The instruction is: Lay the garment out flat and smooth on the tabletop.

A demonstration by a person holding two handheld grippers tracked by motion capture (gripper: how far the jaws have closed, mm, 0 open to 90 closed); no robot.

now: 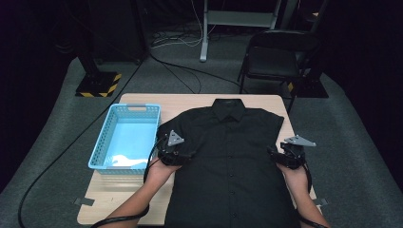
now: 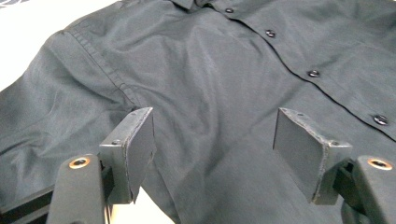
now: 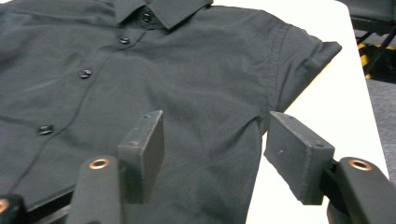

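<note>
From the high view I see the black shirt (image 1: 228,156) spread flat on the table (image 1: 280,102), a blue basket (image 1: 126,137) just beside its sleeve and a folding chair (image 1: 275,57) beyond. My left gripper (image 1: 187,154) and right gripper (image 1: 272,153) sit at the shirt's sides; its hem is cut off below.

In the left gripper view the jaws stand wide, nothing between them.

The right gripper view shows the same, jaws apart over the side seam, probably clear of the cloth.
</note>
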